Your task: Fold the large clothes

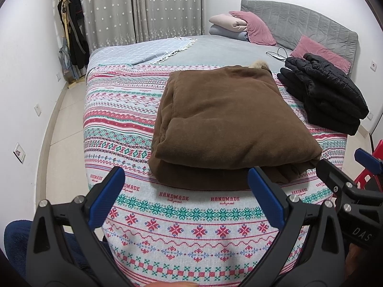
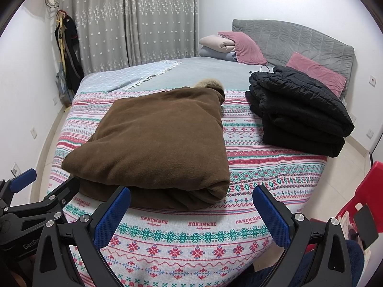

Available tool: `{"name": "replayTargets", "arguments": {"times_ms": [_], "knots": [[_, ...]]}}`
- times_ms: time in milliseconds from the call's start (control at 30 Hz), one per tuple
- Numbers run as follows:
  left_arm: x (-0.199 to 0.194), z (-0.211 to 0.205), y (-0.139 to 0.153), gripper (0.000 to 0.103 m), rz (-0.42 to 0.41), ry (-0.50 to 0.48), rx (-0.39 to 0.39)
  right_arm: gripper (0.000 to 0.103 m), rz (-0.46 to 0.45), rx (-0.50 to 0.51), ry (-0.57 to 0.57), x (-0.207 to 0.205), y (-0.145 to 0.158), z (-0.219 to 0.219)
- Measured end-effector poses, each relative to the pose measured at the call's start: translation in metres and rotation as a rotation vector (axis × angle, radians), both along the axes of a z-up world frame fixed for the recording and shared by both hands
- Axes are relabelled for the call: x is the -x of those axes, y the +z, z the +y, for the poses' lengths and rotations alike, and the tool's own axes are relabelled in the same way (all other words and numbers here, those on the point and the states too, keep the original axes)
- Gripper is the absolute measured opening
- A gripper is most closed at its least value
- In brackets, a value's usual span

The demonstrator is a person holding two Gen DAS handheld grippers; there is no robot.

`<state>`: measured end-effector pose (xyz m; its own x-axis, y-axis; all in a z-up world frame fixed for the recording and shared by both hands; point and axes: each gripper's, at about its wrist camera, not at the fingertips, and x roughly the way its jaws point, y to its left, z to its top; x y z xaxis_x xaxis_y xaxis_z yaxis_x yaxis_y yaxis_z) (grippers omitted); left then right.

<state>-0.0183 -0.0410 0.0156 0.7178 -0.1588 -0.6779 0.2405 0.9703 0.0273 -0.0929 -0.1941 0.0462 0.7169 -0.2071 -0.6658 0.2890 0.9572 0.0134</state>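
Observation:
A brown coat (image 1: pixel 222 119) lies folded into a thick square on the patterned bedspread (image 1: pixel 124 119), a fur trim showing at its far edge. It also shows in the right wrist view (image 2: pixel 158 138). My left gripper (image 1: pixel 186 181) is open and empty, held just short of the coat's near edge. My right gripper (image 2: pixel 191 203) is open and empty, also just short of the near edge. Each gripper shows at the side of the other's view.
A folded black puffer jacket (image 2: pixel 299 110) lies on the bed to the right of the coat. Pink pillows (image 2: pixel 316 71), folded quilts (image 2: pixel 215 45) and a grey headboard stand at the back. A red stool (image 2: pixel 363 203) is at the right, clothes rack (image 1: pixel 69 28) at far left.

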Motion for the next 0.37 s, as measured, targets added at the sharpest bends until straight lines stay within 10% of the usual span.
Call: {"name": "replayTargets", "arguments": {"times_ms": [367], "knots": [[-0.0002,0.0006,-0.0002,0.102,0.001,0.0,0.001,0.103,0.0,0.0,0.0,-0.0001,0.0001,0.0003]]}}
